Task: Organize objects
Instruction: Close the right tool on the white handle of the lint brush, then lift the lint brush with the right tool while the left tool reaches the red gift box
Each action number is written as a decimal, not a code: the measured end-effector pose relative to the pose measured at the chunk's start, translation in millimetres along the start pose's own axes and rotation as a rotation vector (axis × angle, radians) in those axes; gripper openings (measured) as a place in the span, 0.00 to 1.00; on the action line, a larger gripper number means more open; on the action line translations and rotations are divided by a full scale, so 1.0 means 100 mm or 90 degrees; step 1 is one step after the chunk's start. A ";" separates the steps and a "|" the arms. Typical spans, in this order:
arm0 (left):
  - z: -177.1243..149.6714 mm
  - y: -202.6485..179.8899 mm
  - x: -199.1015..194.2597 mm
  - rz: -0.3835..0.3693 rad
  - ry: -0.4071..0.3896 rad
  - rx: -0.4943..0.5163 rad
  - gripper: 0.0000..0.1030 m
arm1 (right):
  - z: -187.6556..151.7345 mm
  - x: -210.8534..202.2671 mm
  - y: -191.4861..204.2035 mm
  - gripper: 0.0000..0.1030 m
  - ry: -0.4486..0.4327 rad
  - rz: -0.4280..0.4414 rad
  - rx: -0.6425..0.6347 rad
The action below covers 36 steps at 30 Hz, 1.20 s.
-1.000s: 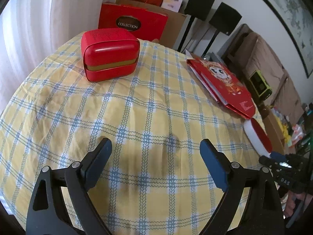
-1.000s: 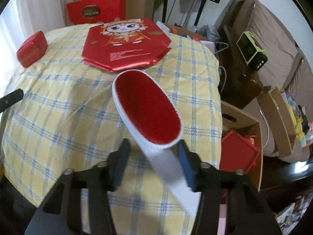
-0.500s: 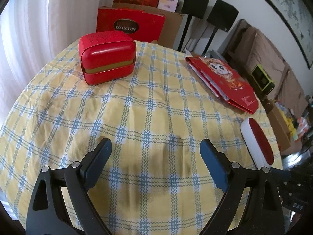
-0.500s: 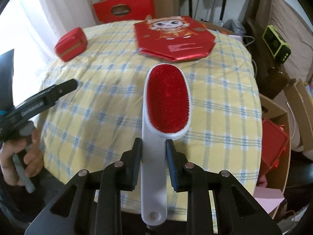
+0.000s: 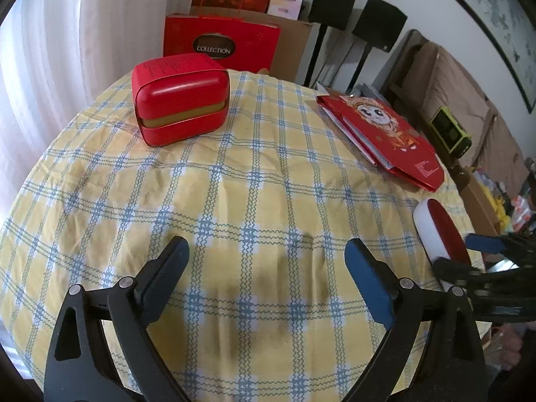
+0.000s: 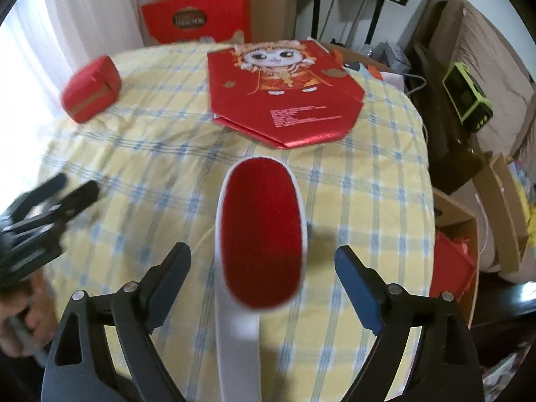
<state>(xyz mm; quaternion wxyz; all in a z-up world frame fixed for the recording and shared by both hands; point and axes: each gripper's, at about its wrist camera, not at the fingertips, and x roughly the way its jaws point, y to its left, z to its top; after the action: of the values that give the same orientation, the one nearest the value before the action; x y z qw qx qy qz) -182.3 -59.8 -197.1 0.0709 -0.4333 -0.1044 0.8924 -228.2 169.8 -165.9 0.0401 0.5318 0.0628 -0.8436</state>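
The lint brush (image 6: 261, 234), likely light and stiff (its red pile soft), lies near the table's (image 6: 385, 174) right edge between the right gripper's (image 6: 263, 268) just-opened, wide-apart jaws, gripping nothing; its white handle looks best to grip.

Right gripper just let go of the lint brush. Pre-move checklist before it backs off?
1. right gripper has just been opening; fingers stand apart from the lint brush between them: ok.
2. Brush lying flat on the tablecloth: cannot tell, the picture is blurred.
3. Brush handle well onto the table, not over the near edge: cannot tell.
4. left gripper open, nothing between its fingers: ok.
5. Left gripper apart from the brush, off to one side: ok.
6. red tin and red gift bag lie far from the brush: ok.
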 end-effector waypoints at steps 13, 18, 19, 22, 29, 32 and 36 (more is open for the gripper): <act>-0.01 -0.03 0.02 -0.001 0.001 0.014 0.94 | -0.13 0.05 0.02 0.59 -0.022 0.046 0.036; 0.00 -0.04 0.03 -0.009 0.009 0.014 0.94 | -0.14 0.06 0.08 0.59 -0.026 0.030 0.006; 0.01 -0.04 0.03 -0.012 0.012 0.011 0.94 | -0.14 0.07 0.07 0.60 -0.027 0.035 0.011; 0.04 -0.02 0.00 -0.015 0.016 0.002 0.94 | -0.14 0.07 0.05 0.59 -0.032 0.040 0.009; 0.35 0.10 -0.15 0.005 -0.030 -0.011 0.94 | -0.16 0.08 0.04 0.60 -0.052 0.040 0.017; 0.59 0.22 -0.09 0.033 -0.051 -0.043 0.95 | -0.16 0.08 0.04 0.60 -0.057 0.039 0.020; 0.85 0.40 0.19 0.119 -0.062 -0.096 0.98 | -0.17 0.08 0.03 0.60 -0.063 0.039 0.022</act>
<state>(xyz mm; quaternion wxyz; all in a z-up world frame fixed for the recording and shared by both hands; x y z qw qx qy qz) -262.6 -105.4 -169.8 -0.0504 -0.4017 -0.1337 0.9046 -215.9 169.0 -181.0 0.0599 0.4919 0.0299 -0.8681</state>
